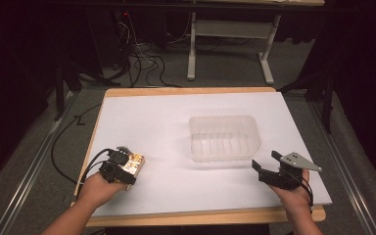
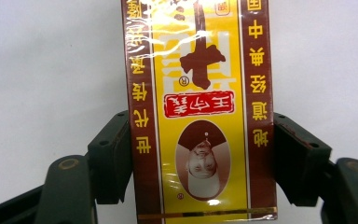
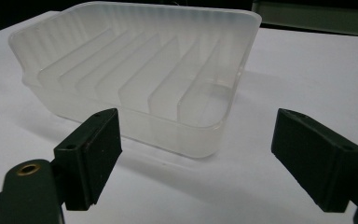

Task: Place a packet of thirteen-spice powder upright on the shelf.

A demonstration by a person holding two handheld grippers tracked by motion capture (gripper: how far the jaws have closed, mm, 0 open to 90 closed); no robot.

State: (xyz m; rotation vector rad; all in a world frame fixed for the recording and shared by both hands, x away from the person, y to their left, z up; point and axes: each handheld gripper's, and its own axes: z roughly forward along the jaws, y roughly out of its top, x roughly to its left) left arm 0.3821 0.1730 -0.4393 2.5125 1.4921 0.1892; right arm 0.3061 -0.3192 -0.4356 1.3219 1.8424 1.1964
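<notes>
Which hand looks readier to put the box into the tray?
Left: its gripper is already shut on the box. The right gripper is open, holding nothing, near the tray.

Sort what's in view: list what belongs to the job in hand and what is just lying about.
In the job:
- yellow and brown box, clamped in the left gripper
- clear ribbed tub
- right gripper, jaws open

Lying about:
- cables on the floor
- white table frame

black grippers (image 1: 119,169) | grey plate (image 1: 299,160) | brass screws (image 3: 28,168) | cables, maybe black
</notes>
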